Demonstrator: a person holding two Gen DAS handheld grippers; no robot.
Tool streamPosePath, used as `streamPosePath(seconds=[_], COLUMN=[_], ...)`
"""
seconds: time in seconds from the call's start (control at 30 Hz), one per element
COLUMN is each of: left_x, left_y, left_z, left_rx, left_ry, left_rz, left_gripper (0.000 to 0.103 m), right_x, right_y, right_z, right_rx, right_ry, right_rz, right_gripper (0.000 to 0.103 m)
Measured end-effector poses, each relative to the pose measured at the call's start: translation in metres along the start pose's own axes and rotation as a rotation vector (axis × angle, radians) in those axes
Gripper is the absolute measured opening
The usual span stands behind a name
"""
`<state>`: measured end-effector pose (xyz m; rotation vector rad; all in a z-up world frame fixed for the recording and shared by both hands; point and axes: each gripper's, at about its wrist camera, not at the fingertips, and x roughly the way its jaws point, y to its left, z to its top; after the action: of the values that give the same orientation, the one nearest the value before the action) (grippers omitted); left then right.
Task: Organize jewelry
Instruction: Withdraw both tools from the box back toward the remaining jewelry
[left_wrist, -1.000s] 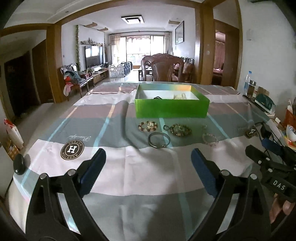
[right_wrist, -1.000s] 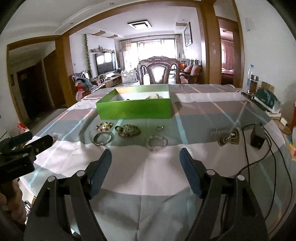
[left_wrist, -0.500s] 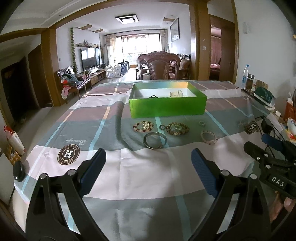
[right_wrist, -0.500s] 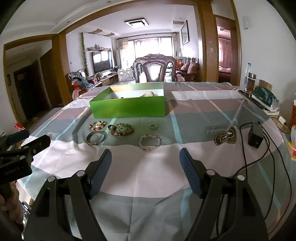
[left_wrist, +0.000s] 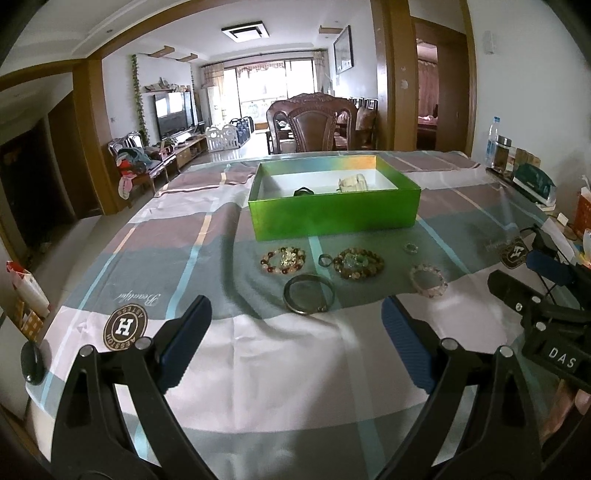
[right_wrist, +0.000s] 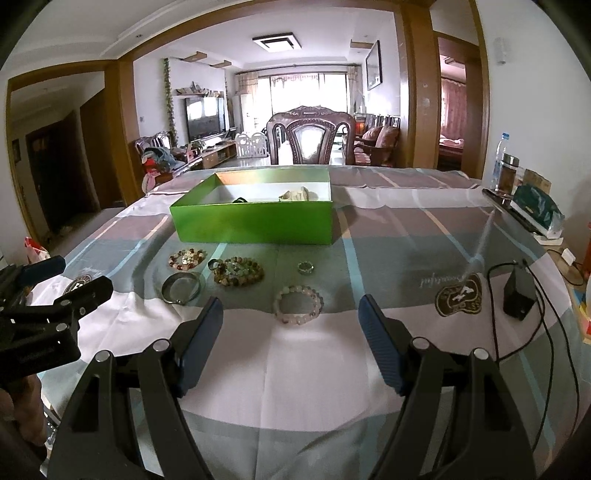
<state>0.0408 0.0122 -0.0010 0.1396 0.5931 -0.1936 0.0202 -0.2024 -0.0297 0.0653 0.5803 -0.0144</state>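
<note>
Left tongs (left_wrist: 295, 332): spread wide, nothing between the blue pads (left_wrist: 186, 341), held above the cloth-covered counter (left_wrist: 258, 387) and tilted downward toward it. Right tongs (right_wrist: 290, 334): likewise spread wide and empty, same downward tilt, side by side with the left pair.

Ahead of both tongs, on the counter: green box (left_wrist: 334, 214), lid off, with a dark item and a pale item inside. Between box and tongs, loose jewelry: metal bangle (left_wrist: 308, 293) nearest the left tongs; pink bead bracelet (right_wrist: 298, 304) just ahead of the right tongs; mixed-bead bracelet (left_wrist: 282, 259), green-stone bracelet (left_wrist: 358, 263) and small ring (right_wrist: 306, 267) closer to the box.

Seen only from the left wrist: round "H" emblem (left_wrist: 125, 327) on the cloth beside the left pad, and a small dark object (left_wrist: 32, 363) at the counter edge further left.

Seen only from the right wrist: black adapter (right_wrist: 519, 297) with cable, right of the tongs. Part of a hand (right_wrist: 22, 400) visible under the left tool.
</note>
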Motion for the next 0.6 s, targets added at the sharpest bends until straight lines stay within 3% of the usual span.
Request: streamPosePath(seconds=[0.33, 0.5, 0.6], left_x=[0.049, 0.077, 0.095], left_y=[0.002, 0.008, 0.011], left_z=[0.001, 0.004, 0.006], left_rx=[0.013, 0.002, -0.002], left_ry=[0.085, 0.138, 0.167], left_rz=[-0.015, -0.017, -0.015], left_gripper=[0.090, 0.074, 0.069], right_x=[0.043, 0.070, 0.086], right_y=[-0.013, -0.018, -0.020], right_z=[0.002, 0.005, 0.006], right_rx=[0.019, 0.008, -0.003], right_ry=[0.092, 0.146, 0.171], right_rz=[-0.013, -0.031, -0.017], right_gripper=[0.074, 0.074, 0.068])
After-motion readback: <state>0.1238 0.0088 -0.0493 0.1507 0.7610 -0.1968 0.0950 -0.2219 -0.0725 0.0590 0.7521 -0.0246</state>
